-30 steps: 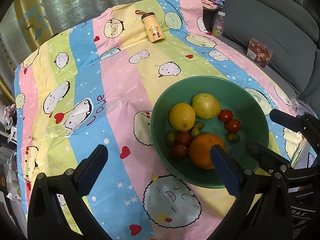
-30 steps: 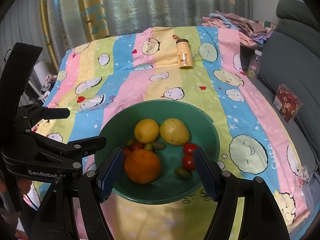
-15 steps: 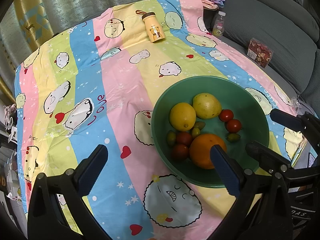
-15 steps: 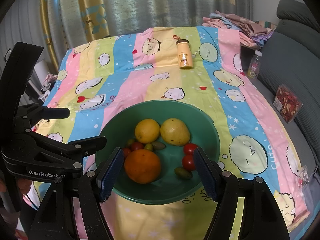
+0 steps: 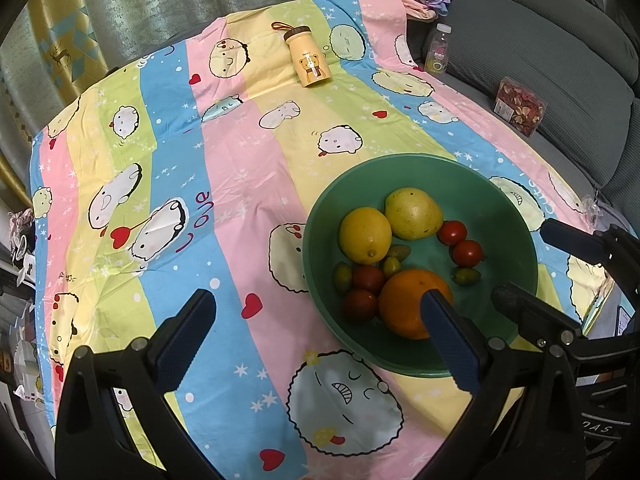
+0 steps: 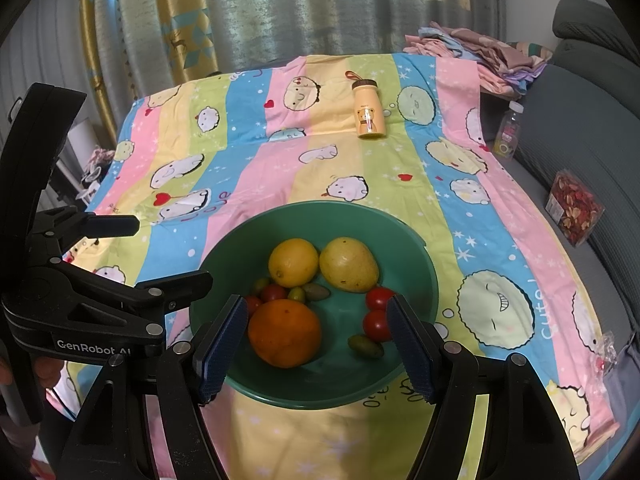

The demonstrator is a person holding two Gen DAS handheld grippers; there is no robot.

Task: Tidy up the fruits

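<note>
A counter [image 6: 280, 168] draped in a striped cartoon-print cloth fills both views, with a grey sofa [image 6: 580, 132] along its right edge. Near the front edge sits a wide green bowl [image 6: 416, 264]. All the fruit in sight lies inside it: an orange [image 6: 285, 333] nearest the front, a lemon [image 6: 293, 262] and a yellow pear-like fruit [image 6: 349, 265] touching behind it, several cherry tomatoes [image 6: 378, 325] and a few small green olive-like fruits [image 6: 365, 346] scattered between. No fruit lies on the cloth, so the scene fits either fruit already gathered or fruit waiting to be sorted out of the bowl.

The right tool [image 6: 316, 344] hovers over the bowl's front rim, jaws wide, empty, flanking the orange. The left tool [image 5: 316, 332] hovers to its left, also wide and empty.

Left of the bowl the cloth is bare; a small yellow bottle [image 6: 368, 114] stands far back. The bowl's front rim is close to the counter edge.
</note>
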